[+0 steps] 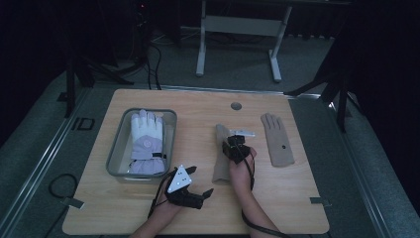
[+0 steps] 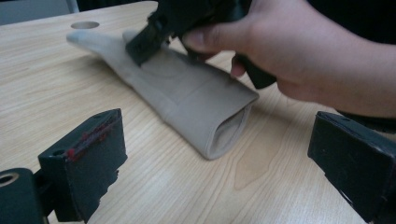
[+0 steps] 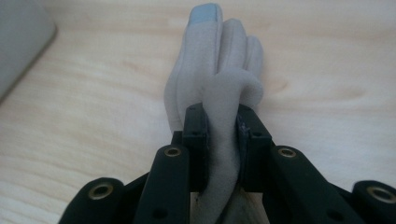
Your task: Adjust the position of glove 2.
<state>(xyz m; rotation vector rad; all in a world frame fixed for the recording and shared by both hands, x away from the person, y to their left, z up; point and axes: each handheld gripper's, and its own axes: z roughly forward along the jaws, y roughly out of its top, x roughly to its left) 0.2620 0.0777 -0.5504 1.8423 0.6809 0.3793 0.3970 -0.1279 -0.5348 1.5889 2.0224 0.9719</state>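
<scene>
High view. Bench (image 1: 148, 208), wooden. Bin (image 1: 119, 144) near the left edge, holding a white-and-lilac glove (image 1: 146, 141). Beige glove (image 1: 222, 163) at mid-bench, lying lengthwise, cuff toward the near edge. Its twin, the second beige glove (image 1: 277, 140), lies flat toward the right edge, well apart. Right tool (image 1: 236, 144) sits over the finger end of the mid-bench glove. Left tool (image 1: 198, 184) hangs near the front edge, just left of the cuff, touching nothing.

Left gripper view. Left tool (image 2: 219, 163): jaws wide, nothing between them, aimed at the glove (image 2: 196, 100)'s open cuff. The right hand (image 2: 299, 51) and its tool press on the glove's palm area.

Right gripper view. Right tool (image 3: 223, 128): jaws narrow, clamped on a bunched ridge of the beige glove (image 3: 219, 60), fingers pointing away.

Step in hand, as judged: lifting or carrying the beige glove, likely to pair it or bin it. To do it well: keep the pinch firm on both fabric layers, raise it clear of the bench before moving sideways so the cuff does not drag, and bring the left tool to the cuff if the glove sags or twists.
</scene>
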